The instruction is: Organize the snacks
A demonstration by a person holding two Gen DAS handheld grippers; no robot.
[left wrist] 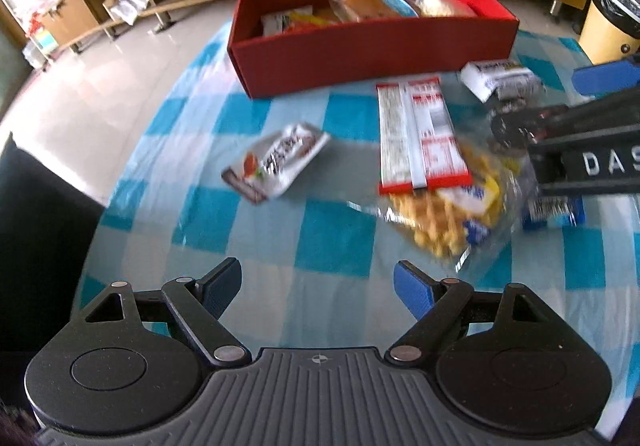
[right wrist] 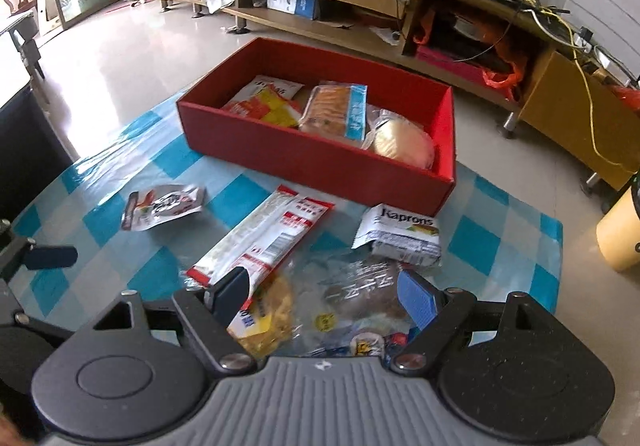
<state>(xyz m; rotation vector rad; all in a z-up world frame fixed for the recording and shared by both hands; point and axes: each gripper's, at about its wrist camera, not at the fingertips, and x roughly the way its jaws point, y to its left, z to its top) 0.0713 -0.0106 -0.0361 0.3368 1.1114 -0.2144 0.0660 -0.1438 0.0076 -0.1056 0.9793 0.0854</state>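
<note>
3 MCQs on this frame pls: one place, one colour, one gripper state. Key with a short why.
1. Where is the long red-and-white packet?
A in the box
B on the tablecloth, in front of the box
C on the floor

2. Colour of the box?
A red
B green
C white

3. Right gripper jaws?
A shut on a packet
B shut, empty
C open

Key: B, it lies on the checked tablecloth on the near side of the box; A, its walls are red; C, the pads stand wide apart and press on nothing.
</note>
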